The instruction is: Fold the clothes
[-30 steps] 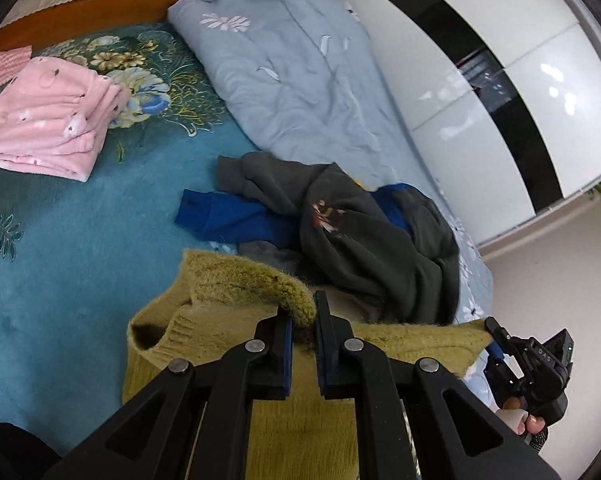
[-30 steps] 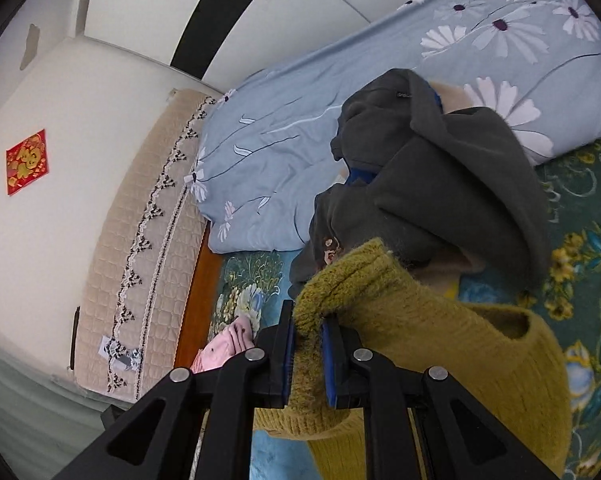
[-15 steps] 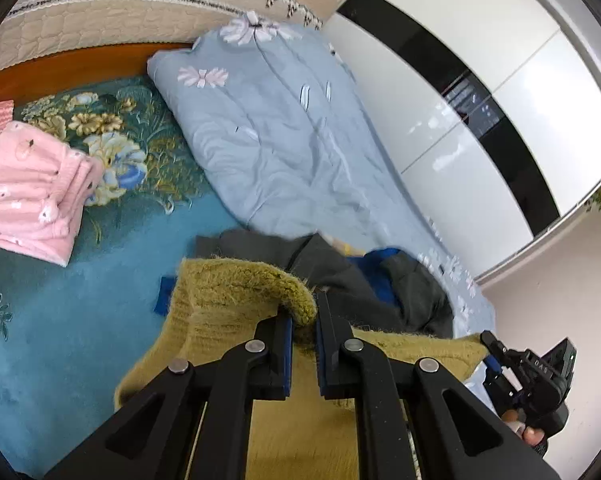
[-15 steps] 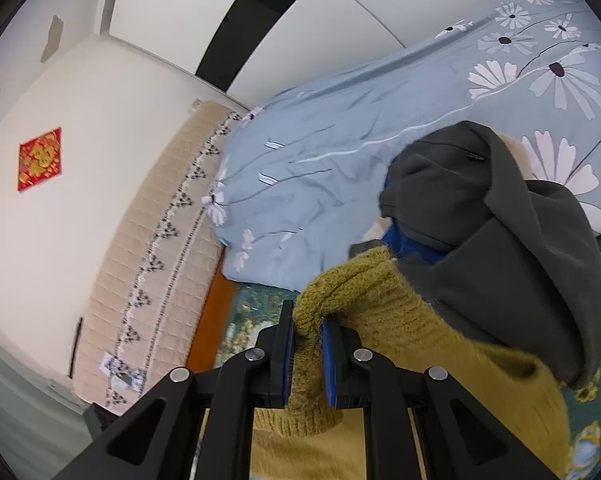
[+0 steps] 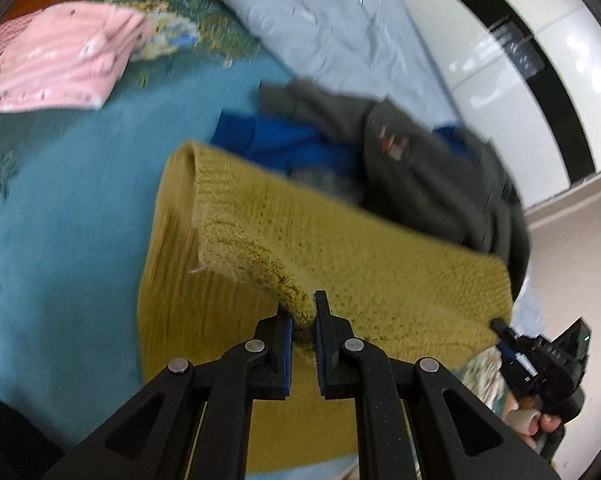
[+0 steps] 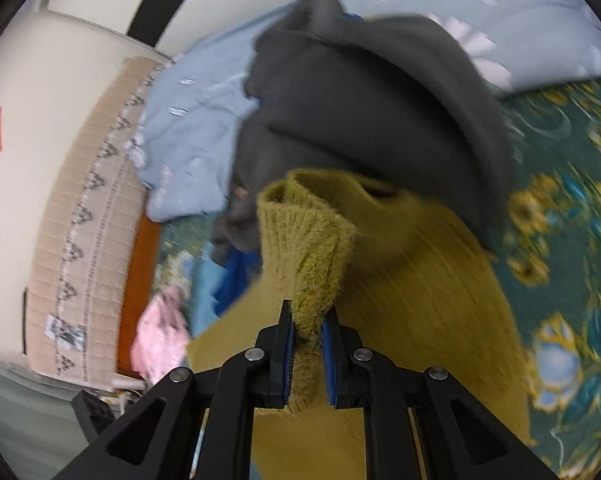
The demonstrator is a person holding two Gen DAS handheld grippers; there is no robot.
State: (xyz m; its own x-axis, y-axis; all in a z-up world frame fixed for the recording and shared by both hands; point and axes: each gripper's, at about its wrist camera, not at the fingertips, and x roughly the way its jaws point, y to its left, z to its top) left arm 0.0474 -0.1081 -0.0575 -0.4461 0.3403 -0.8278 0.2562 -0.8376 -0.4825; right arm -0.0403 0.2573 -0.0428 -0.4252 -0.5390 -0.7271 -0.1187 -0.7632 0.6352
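Observation:
An olive-yellow knit sweater point(image 5: 372, 264) hangs stretched between both grippers above the teal floral bedspread point(image 5: 60, 208). My left gripper point(image 5: 303, 320) is shut on one ribbed edge of it. My right gripper point(image 6: 307, 328) is shut on another ribbed edge of the sweater point(image 6: 428, 280), and it also shows in the left wrist view point(image 5: 500, 326) at the sweater's far corner. Both views are motion-blurred.
A heap of dark grey point(image 5: 432, 176) and blue point(image 5: 276, 140) clothes lies just beyond the sweater. A folded pink garment point(image 5: 60, 56) lies at the far left. A light blue floral quilt point(image 5: 332, 16) runs along the white wardrobe point(image 5: 540, 12). The padded headboard point(image 6: 84, 216) stands behind.
Both grippers have swung downward with the sweater. The sweater now spreads wider and lower in front of the grey and blue heap. The views tilted toward the bed.

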